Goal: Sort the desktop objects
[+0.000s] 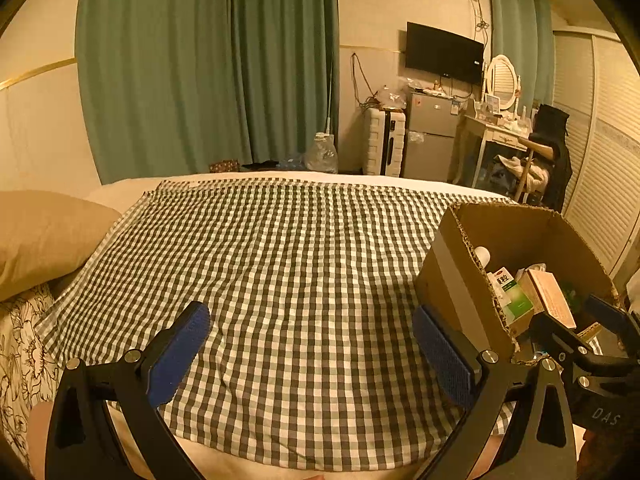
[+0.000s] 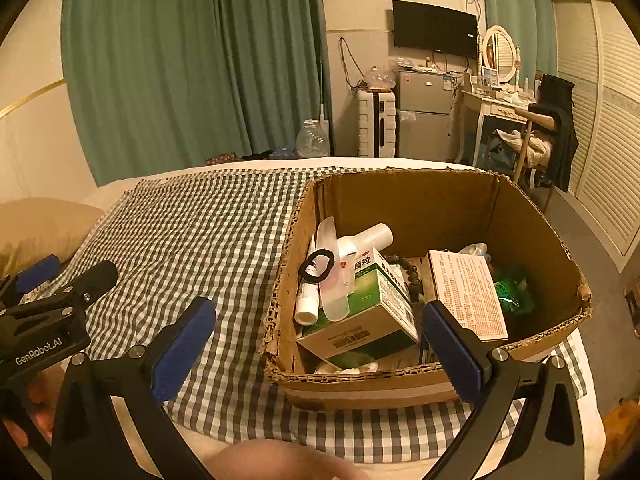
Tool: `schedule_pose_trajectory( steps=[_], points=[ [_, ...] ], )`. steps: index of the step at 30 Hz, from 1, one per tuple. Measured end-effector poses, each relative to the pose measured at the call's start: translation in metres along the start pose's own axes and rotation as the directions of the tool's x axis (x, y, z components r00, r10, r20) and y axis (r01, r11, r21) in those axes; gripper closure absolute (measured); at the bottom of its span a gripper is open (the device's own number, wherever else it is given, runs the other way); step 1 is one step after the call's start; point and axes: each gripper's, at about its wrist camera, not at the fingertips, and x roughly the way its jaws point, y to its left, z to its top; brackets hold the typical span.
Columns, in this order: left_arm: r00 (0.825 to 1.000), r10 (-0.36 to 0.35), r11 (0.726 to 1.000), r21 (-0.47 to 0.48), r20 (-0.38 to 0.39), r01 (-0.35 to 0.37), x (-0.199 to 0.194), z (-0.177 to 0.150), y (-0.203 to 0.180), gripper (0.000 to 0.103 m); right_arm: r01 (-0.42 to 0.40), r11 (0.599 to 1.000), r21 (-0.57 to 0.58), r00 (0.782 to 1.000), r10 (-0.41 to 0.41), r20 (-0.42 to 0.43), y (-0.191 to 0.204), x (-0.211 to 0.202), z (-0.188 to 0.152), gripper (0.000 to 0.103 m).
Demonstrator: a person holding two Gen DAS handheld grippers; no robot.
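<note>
Checked cloth (image 1: 288, 280) covers the bed by green curtains (image 1: 200, 68); both tools (image 1: 308, 344) (image 2: 320, 332) gape wide, empty.

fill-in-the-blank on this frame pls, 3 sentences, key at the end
1. The green-and-white box lies inside the ____ box.
2. The cardboard box rests on a ____-patterned cloth.
3. Both the left tool and the right tool have their fingers spread ____, holding nothing.

Missing words: cardboard; checked; open
</note>
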Motion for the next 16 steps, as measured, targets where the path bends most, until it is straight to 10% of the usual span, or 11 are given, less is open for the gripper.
schedule_pose_trajectory(
  steps=[16],
  points=[
    [1.0,-0.009,0.999,0.036,0.007,0.009,0.004,-0.006,-0.001,0.0,0.008,1.0,-0.011,1.0,-0.008,-0.012,0.011,0.004,-0.003,0.001]
  ],
)
